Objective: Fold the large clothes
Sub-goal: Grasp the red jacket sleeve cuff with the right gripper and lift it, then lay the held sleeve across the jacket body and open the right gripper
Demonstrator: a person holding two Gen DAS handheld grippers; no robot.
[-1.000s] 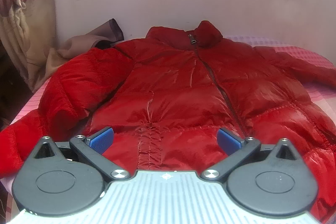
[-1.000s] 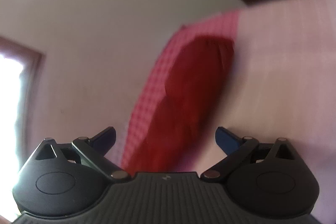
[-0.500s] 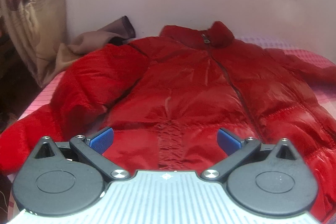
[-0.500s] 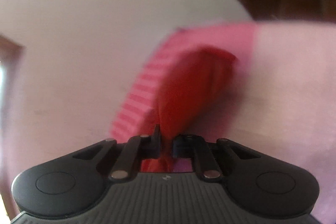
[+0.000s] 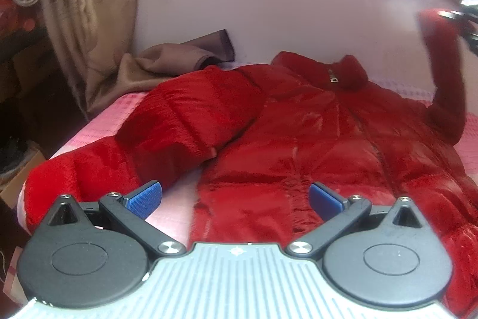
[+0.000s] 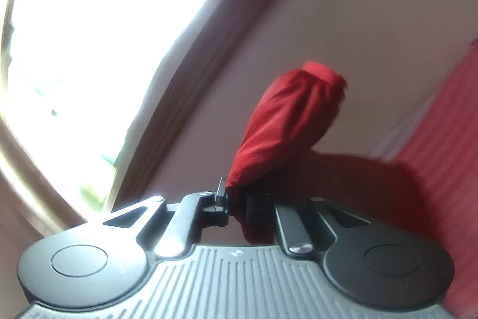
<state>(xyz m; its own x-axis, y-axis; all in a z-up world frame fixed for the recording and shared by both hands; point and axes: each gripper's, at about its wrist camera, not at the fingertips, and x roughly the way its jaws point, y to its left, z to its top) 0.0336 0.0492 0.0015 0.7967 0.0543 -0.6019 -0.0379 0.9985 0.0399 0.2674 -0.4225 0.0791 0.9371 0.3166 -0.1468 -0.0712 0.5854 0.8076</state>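
A red puffer jacket (image 5: 313,139) lies front up and zipped on a pink bed (image 5: 98,127), collar toward the far wall. Its left sleeve (image 5: 179,121) lies bent beside the body, the cuff near the bed's left edge. My left gripper (image 5: 234,196) hovers open above the hem with nothing between its blue pads (image 5: 143,196). The other sleeve (image 5: 445,73) is lifted high at the far right, where my right gripper (image 5: 464,17) shows blurred at the frame edge. In the right wrist view my right gripper (image 6: 236,205) is shut on that red sleeve (image 6: 286,121), cuff uppermost.
A brown cloth (image 5: 167,62) lies bunched at the bed's far left corner under a beige curtain (image 5: 86,5). A pale wall (image 5: 283,11) and a bright window (image 6: 104,20) run behind the bed. Boxes and clutter (image 5: 18,157) sit on the floor at the left.
My right gripper shut on the jacket's right sleeve and raised it high off the bed. My left gripper drifted left along the hem, still open.
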